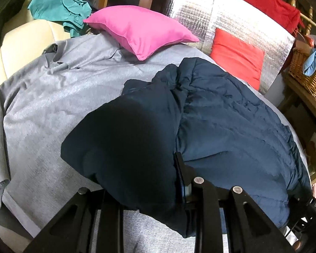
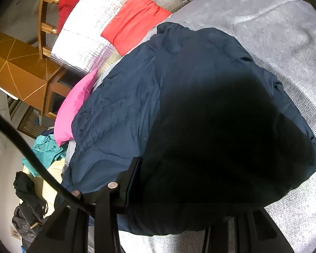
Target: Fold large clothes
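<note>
I have a bed covered in a grey sheet (image 1: 42, 109) spread out ahead of both sets of jaws, and on it, right in front of me, lies the navy padded jacket (image 1: 231, 122), a bulky thing bunched into thick ridges.

My left gripper (image 1: 158, 189) has its jaws narrowed on a fat fold of the jacket, which drapes over them and hides the near finger. My right gripper (image 2: 179, 194) likewise has its jaws partly closed around a thick dark fold (image 2: 210, 147) that fills the gap and covers the far finger. Both look like firm pinches on padding, not on thin cloth.

I judge I am carrying one half over the other. To do this well I want both holds level and moving together, the raised edge laid square onto the part lying beyond the jaws, kept short of the pink pillow (image 1: 141, 31) further ahead, and pressed flat before I let go, since the padding will spring back.
</note>
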The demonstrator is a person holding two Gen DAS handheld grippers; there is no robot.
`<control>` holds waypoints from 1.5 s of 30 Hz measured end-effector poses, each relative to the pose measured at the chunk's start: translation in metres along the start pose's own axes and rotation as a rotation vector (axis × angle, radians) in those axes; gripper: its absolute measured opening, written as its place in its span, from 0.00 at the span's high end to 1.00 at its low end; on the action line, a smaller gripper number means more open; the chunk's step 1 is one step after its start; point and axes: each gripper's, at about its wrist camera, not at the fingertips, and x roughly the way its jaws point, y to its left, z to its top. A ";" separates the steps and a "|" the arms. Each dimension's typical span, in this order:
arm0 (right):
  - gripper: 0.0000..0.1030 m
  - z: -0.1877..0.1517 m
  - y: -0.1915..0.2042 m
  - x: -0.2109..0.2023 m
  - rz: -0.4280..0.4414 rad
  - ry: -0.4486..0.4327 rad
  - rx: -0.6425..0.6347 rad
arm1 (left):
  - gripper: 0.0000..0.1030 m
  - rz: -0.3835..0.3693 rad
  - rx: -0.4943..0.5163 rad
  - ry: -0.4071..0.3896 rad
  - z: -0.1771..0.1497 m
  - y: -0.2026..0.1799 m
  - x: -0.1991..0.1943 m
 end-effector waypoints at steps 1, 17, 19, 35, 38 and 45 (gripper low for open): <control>0.58 0.000 -0.001 0.000 0.003 0.002 0.002 | 0.72 0.005 0.005 -0.001 -0.001 -0.001 0.000; 0.58 -0.001 0.002 0.000 0.000 -0.004 -0.022 | 0.72 0.031 0.027 -0.009 -0.006 -0.006 -0.004; 0.58 -0.003 0.004 -0.001 -0.010 -0.012 -0.042 | 0.72 0.032 0.027 -0.010 -0.007 -0.006 -0.005; 0.41 -0.002 -0.008 -0.025 -0.015 0.010 -0.001 | 0.49 -0.053 -0.077 0.120 -0.007 0.018 -0.010; 0.35 -0.009 -0.015 -0.051 0.030 0.047 0.042 | 0.42 -0.089 -0.140 0.137 -0.016 0.038 -0.029; 0.35 0.004 -0.001 -0.114 0.019 -0.077 -0.087 | 0.36 -0.023 -0.033 -0.063 -0.012 0.025 -0.070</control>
